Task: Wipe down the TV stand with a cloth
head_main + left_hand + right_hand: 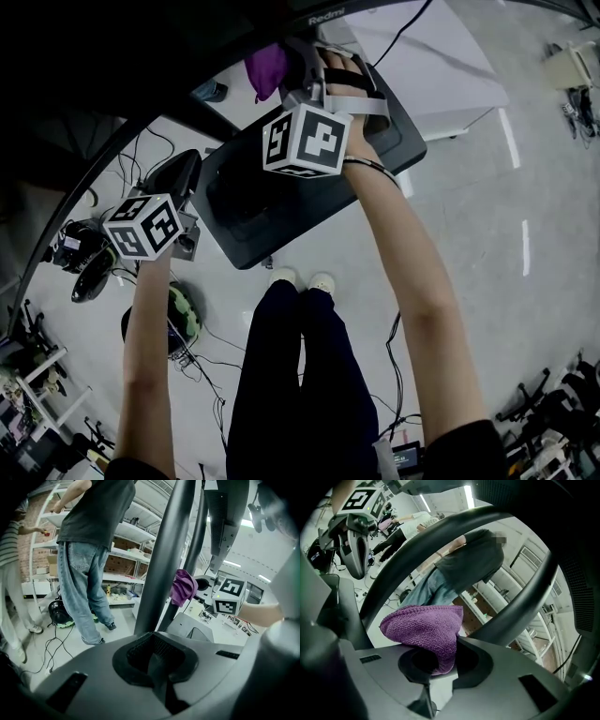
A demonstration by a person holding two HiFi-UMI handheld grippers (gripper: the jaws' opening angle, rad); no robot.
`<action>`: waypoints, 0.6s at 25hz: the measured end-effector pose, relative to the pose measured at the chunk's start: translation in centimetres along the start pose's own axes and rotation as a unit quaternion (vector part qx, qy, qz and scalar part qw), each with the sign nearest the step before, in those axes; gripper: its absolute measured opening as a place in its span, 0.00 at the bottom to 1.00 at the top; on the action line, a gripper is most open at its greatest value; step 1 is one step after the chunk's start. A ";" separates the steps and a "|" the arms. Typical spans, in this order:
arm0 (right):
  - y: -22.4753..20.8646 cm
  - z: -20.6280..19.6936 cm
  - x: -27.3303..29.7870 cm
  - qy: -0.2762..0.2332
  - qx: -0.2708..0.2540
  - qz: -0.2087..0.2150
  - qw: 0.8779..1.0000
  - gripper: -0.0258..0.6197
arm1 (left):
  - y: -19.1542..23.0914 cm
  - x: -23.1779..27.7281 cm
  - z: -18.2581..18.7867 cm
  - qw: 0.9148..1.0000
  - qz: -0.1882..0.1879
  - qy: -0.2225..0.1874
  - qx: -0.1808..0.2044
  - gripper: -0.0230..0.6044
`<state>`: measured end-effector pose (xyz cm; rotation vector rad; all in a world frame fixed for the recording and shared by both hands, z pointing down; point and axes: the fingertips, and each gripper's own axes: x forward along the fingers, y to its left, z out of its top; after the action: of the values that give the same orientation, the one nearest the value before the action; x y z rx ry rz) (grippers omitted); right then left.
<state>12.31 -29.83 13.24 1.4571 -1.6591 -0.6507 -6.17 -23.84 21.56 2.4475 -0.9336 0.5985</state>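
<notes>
A purple cloth [424, 630] hangs pinched in the right tool [433, 666] at the far edge of the dark TV stand [281, 211]. The left tool [157, 662], pressed together and empty, hovers near the stand's left edge.

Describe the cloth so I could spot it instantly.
Find the dark TV stand base on the pale floor. Above its far end, the person's right gripper is shut on a small knitted cloth. It is bright purple, unlike the black and grey parts around it.
</notes>
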 end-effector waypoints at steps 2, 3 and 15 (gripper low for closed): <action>0.8 -0.6 0.1 0.007 0.005 0.006 1.000 0.16 | -0.1 0.1 -0.2 1.000 -0.002 0.000 -0.002 0.05; 1.2 -0.9 0.2 0.010 0.006 0.010 1.000 0.16 | -0.1 0.1 -0.2 1.000 -0.003 0.001 -0.001 0.05; 6.1 -5.6 0.5 0.066 0.019 0.063 0.996 0.16 | -0.1 -0.1 -1.8 1.000 -0.002 0.009 -0.004 0.05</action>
<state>13.60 -28.37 21.25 1.3795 -1.6517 -0.4465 -6.57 -22.76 22.97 2.4328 -0.9223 0.6128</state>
